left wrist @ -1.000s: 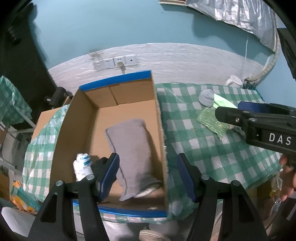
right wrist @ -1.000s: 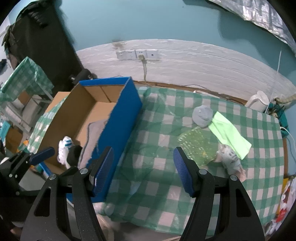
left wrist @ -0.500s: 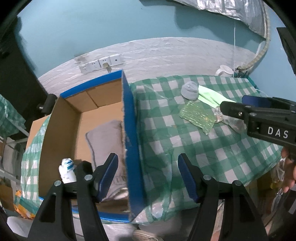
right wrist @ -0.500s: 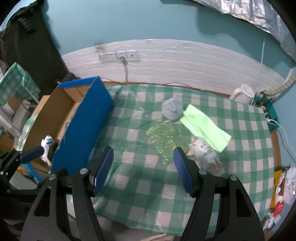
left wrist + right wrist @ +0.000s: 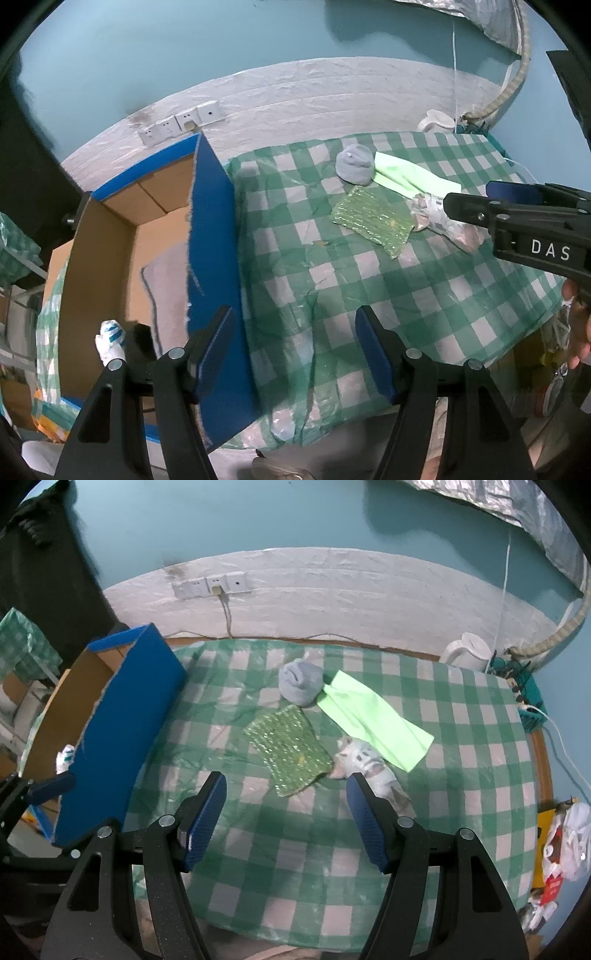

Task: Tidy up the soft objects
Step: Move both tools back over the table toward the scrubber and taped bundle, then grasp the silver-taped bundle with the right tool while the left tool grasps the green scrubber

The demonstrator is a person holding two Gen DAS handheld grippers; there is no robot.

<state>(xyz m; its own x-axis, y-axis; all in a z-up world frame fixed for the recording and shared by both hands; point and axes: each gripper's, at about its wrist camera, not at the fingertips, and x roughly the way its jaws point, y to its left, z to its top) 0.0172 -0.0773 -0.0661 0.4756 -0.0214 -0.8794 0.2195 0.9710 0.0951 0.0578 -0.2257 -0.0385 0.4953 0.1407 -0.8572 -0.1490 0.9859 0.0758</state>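
Observation:
On the green checked table [image 5: 295, 867] lie a rolled grey sock [image 5: 300, 684], a bright green cloth [image 5: 373, 720], a sparkly green pouch [image 5: 291, 749] and a pale patterned sock [image 5: 369, 771]. A blue cardboard box [image 5: 210, 266] at the left holds a grey cloth [image 5: 166, 288] and a white-and-blue rolled sock [image 5: 110, 338]. My left gripper [image 5: 295, 350] is open over the table's near edge beside the box wall, empty. My right gripper [image 5: 286, 814] is open and empty, just short of the pouch and patterned sock. The same grey sock [image 5: 354, 164] and pouch [image 5: 373, 225] show in the left wrist view.
A white kettle [image 5: 467, 651] stands at the table's far right corner by cables and a teal basket [image 5: 528, 701]. Wall sockets [image 5: 210, 585] sit behind the table. Bags [image 5: 569, 838] lie beyond the right edge. A person's hand [image 5: 578, 325] holds the right gripper's body.
Both grippers have shifted right, away from the box toward the items on the table. The box has slid left in both views. Both jaws stay open and empty.

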